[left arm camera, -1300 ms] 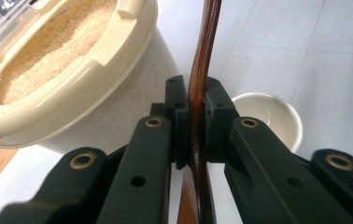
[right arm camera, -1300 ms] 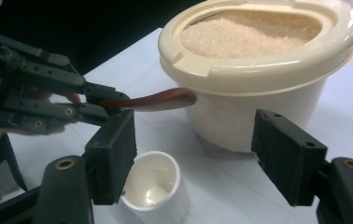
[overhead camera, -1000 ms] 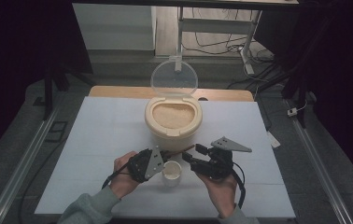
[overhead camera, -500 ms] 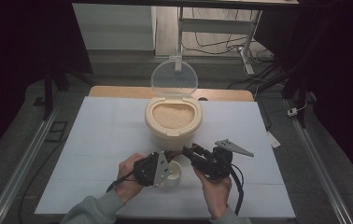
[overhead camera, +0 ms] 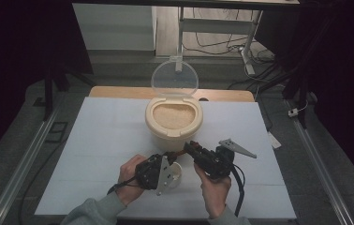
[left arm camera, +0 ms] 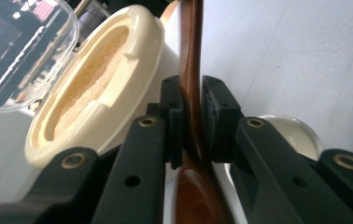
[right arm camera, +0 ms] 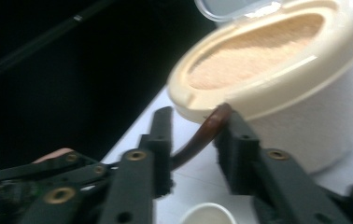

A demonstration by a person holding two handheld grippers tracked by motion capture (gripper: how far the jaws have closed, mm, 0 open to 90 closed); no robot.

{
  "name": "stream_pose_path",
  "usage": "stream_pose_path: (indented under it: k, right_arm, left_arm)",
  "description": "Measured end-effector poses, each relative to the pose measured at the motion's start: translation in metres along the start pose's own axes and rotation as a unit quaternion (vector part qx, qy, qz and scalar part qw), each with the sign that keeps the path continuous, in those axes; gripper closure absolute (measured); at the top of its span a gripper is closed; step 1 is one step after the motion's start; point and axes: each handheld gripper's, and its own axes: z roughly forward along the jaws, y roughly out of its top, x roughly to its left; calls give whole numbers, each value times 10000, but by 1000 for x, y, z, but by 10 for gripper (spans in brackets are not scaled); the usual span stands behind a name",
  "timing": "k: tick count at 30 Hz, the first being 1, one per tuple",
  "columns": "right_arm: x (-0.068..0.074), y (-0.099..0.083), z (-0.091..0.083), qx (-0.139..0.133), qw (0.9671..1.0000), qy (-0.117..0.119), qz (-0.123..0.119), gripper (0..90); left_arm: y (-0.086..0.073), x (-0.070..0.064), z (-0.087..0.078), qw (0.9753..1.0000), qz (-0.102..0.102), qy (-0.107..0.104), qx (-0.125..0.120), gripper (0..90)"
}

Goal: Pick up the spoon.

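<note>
A cream tub of rice (overhead camera: 174, 119) stands mid-table with its clear lid (overhead camera: 174, 78) raised behind it. My left gripper (overhead camera: 168, 157) is shut on the handle of a brown wooden spoon (left arm camera: 191, 56), just in front of the tub (left arm camera: 90, 88). The spoon (right arm camera: 202, 133) curves up between the spread jaws of my right gripper (right arm camera: 195, 123), its end resting by the right jaw. In the high view the right gripper (overhead camera: 190, 146) points left at the spoon (overhead camera: 177, 153). A small white cup (overhead camera: 177, 174) sits on the table below the left gripper.
A white mat (overhead camera: 100, 140) covers the table, with a wooden edge (overhead camera: 119, 92) behind it. Metal rails (overhead camera: 30, 154) run along both sides. A small white object (overhead camera: 274, 139) lies at the mat's right edge. Cables trail from both grippers toward the person.
The left gripper has shifted slightly right and nearer the cup with the spoon. The right gripper has edged left, so its jaws now flank the spoon's handle end.
</note>
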Motion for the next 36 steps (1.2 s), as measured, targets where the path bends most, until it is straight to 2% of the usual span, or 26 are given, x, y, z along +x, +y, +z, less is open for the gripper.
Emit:
stream_pose_path:
  k: [4, 9, 12, 13, 14, 15, 16, 17, 18, 20, 22, 23, 24, 25, 26, 27, 31, 32, 33, 34, 35, 36]
  right_arm:
    - [5, 1, -1, -57, 9998, 175, -93, 807]
    - [7, 3, -2, -154, 9988, 390, -234, 838]
    - [6, 5, -4, -211, 9984, 401, -323, 839]
    - [6, 5, -4, -211, 9984, 401, -323, 839]
    - [5, 7, -5, -246, 9979, 461, -375, 840]
    - [4, 8, -7, -281, 9976, 495, -401, 840]
    - [3, 9, -8, -306, 9974, 498, -424, 840]
    - [3, 10, -9, -316, 9972, 512, -451, 840]
    - [3, 10, -9, -316, 9972, 512, -451, 840]
    - [2, 11, -11, -338, 9967, 524, -518, 840]
    - [-1, 13, -13, -376, 9963, 536, -562, 840]
    - [-4, 14, -15, -405, 9963, 544, -523, 840]
    - [-5, 15, -16, -425, 9964, 556, -486, 840]
    - [-6, 16, -17, -429, 9964, 562, -471, 840]
    - [-7, 16, -17, -449, 9963, 557, -471, 840]
    - [-7, 17, -18, -460, 9962, 558, -480, 840]
    - [-8, 18, -19, -493, 9957, 586, -519, 840]
    - [-8, 19, -21, -523, 9951, 612, -566, 840]
    - [-8, 20, -21, -528, 9950, 628, -574, 840]
    - [-8, 20, -22, -540, 9946, 653, -603, 840]
    - [-7, 21, -23, -543, 9943, 665, -630, 840]
    - [-7, 22, -24, -556, 9941, 675, -638, 840]
  left_arm:
    - [2, -3, 0, 10000, 74, -4, -6, 744]
    - [0, 3, -1, 9996, -160, -189, -114, 740]
    - [0, 6, -3, 9989, -327, -257, -231, 617]
    - [0, 8, -4, 9981, -438, -344, -274, 617]
    - [-1, 10, -6, 9969, -584, -432, -311, 522]
    - [-2, 13, -8, 9950, -758, -547, -348, 479]
    - [-6, 21, -11, 9889, -1150, -868, -360, 440]
    - [-8, 24, -14, 9855, -1329, -978, -398, 416]
    - [-8, 24, -14, 9855, -1329, -978, -398, 400]
    - [-14, 32, -20, 9779, -1659, -1195, -427, 381]
    - [-22, 38, -24, 9716, -1894, -1365, -398, 344]
    - [-33, 41, -28, 9660, -2086, -1486, -343, 328]
    - [-33, 41, -28, 9660, -2086, -1486, -343, 317]
    - [-46, 44, -33, 9630, -2226, -1503, -235, 313]
    - [-46, 44, -33, 9630, -2226, -1503, -235, 313]
    - [-53, 45, -34, 9614, -2292, -1509, -183, 310]
    - [-82, 49, -41, 9537, -2590, -1527, 42, 303]
    - [-96, 50, -44, 9506, -2711, -1506, 163, 289]
    - [-96, 50, -44, 9506, -2711, -1506, 163, 284]
    - [-110, 51, -50, 9470, -2851, -1462, 237, 281]
    - [-110, 51, -50, 9470, -2851, -1462, 237, 278]
    - [-117, 52, -52, 9448, -2921, -1462, 265, 273]
